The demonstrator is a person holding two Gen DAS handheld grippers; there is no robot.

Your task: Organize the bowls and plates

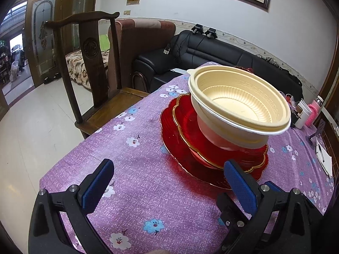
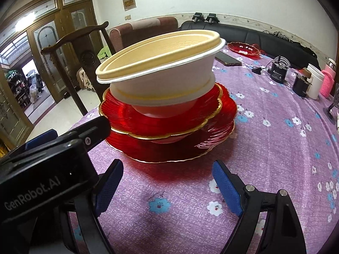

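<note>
Blue-padded left tongs [image 1: 167,185] fill the near edge of the left wrist view, spread wide and empty, one pad overlapping the rim of the stack in the picture; contact cannot be told.

Bench [image 1: 148,190], under a purple flowered cloth, carries everything.

Stack sits near the bench corner by the wooden chair [image 1: 89,67]. Large red plate [image 2: 169,150] at the bottom, flat on the cloth. Gold-rimmed red dish [image 2: 165,116] rests on it, slightly tilted. Two nested cream bowls [image 2: 161,72] on top, leaning noticeably. Judgement: widest piece lowest for a stable base; the bowls' lean suggests they are not seated squarely.

Second red dish [image 2: 243,49] lies well apart at the far side, probably still to be gathered.

Right tongs [image 2: 168,183] also spread wide, holding nothing, just short of the stack. Left unit's black body crosses the right wrist view at left.
</note>
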